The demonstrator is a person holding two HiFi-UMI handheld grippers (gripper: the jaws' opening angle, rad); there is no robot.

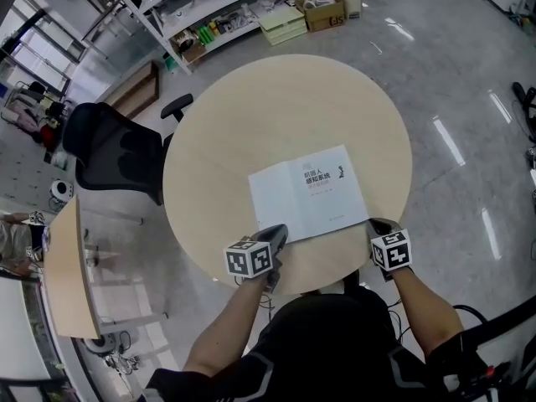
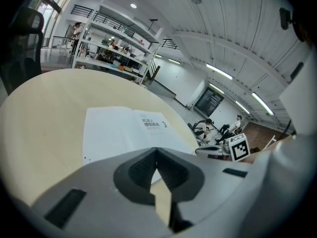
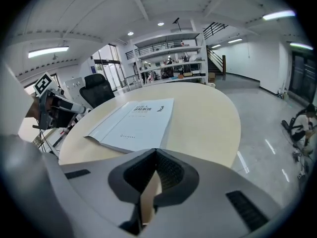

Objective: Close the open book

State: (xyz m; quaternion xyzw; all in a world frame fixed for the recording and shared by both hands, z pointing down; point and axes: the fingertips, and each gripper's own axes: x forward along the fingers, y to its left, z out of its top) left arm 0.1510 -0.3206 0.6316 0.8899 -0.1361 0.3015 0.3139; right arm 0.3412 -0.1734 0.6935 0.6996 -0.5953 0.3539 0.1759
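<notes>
The book (image 1: pixel 308 193) lies open and flat on the round wooden table (image 1: pixel 251 107), a blank white page on its left and a title page with dark print on its right. My left gripper (image 1: pixel 279 231) rests at the book's near left corner, shut with nothing between its jaws. My right gripper (image 1: pixel 377 223) sits just off the near right corner, also shut and empty. In the left gripper view the book (image 2: pixel 124 130) spreads out beyond my left gripper (image 2: pixel 156 150). From the right gripper view the book (image 3: pixel 136 120) lies ahead of my right gripper (image 3: pixel 156 151).
A black office chair (image 1: pixel 113 153) stands left of the table, and a smaller wooden table (image 1: pixel 63 266) is further left. Shelves (image 1: pixel 226 11) and a cardboard box (image 1: pixel 322 11) line the far wall. Glossy grey floor surrounds the table.
</notes>
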